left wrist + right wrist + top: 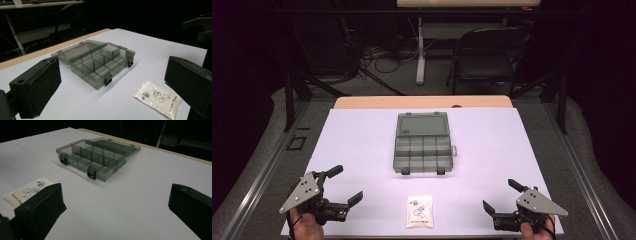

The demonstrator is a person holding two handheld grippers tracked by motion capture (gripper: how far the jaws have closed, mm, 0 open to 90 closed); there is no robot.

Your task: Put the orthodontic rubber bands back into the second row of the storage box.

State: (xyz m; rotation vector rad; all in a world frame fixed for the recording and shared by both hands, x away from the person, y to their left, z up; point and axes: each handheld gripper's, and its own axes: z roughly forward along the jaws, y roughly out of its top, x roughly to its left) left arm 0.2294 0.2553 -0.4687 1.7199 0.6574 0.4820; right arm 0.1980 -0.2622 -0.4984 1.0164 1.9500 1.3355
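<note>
High view: a white table [362,150] carries a smoky compartment box [422,152] at its centre, lid [422,124] folded flat behind it, compartments seemingly empty. A small white sachet [419,211] lies near the front edge, between the two hand-held tools and touching neither. Left gripper [341,186] and right gripper [500,194] rest low at the near corners, tips angled inward, jaws spread wide on nothing. Judged stage: nothing yet begun. Probable next move: one gripper travels inward to the sachet and closes across its thin edge, the flat packet allowing little purchase.
</note>
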